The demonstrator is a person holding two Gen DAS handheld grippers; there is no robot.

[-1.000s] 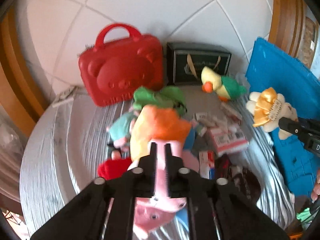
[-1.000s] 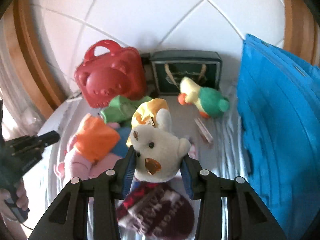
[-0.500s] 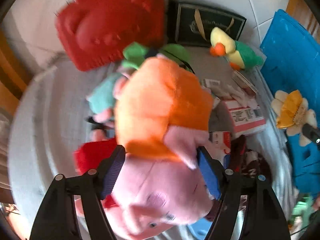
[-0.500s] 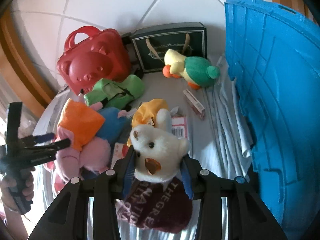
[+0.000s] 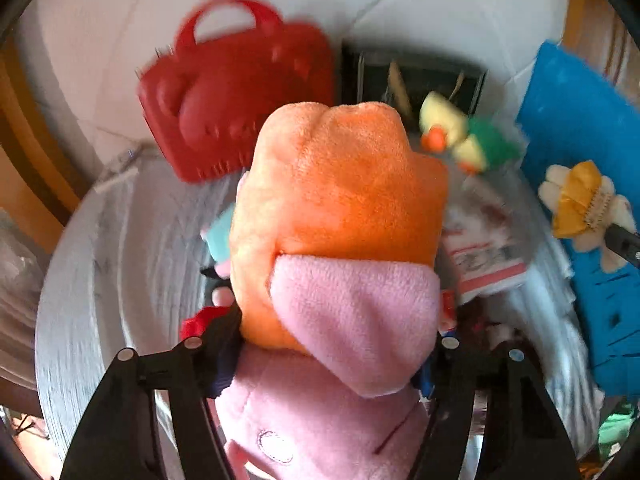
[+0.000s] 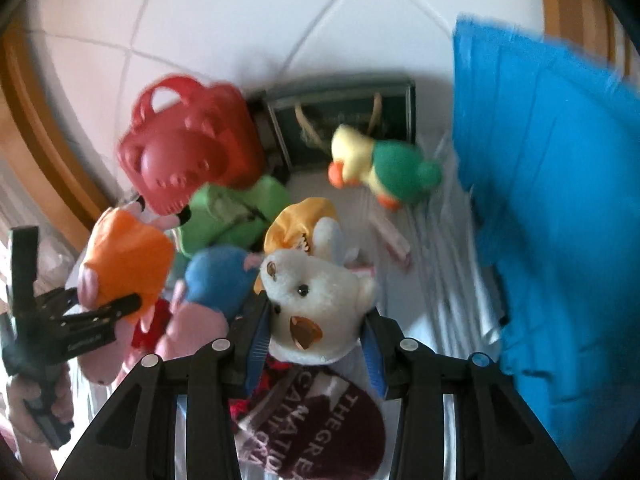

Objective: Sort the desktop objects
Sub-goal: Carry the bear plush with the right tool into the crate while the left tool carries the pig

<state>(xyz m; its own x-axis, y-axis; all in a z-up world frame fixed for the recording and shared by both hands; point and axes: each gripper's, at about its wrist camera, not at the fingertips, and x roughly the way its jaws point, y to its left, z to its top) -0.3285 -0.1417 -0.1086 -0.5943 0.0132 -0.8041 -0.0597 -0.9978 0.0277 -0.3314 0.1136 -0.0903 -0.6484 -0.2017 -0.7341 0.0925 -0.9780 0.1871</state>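
Note:
My left gripper (image 5: 332, 344) is shut on a pink pig plush in an orange dress (image 5: 340, 248) and holds it up off the table; it also shows in the right wrist view (image 6: 124, 260), with the left gripper (image 6: 100, 316) below it. My right gripper (image 6: 314, 332) is shut on a white bear plush with a yellow bow (image 6: 316, 292), held above a maroon cap (image 6: 320, 432). The bear also shows at the right in the left wrist view (image 5: 580, 204).
A red bear-shaped case (image 6: 188, 160) and a dark gift box (image 6: 344, 120) stand at the back. A yellow-green duck plush (image 6: 384, 168), a green bag (image 6: 236, 208) and a blue-dressed pig plush (image 6: 216, 276) lie on the grey cloth. A blue crate (image 6: 560, 200) stands at right.
My left gripper opened, closed around the pig plush and lifted it. My right gripper keeps the bear and has swung a little, with the blue crate shifting in view.

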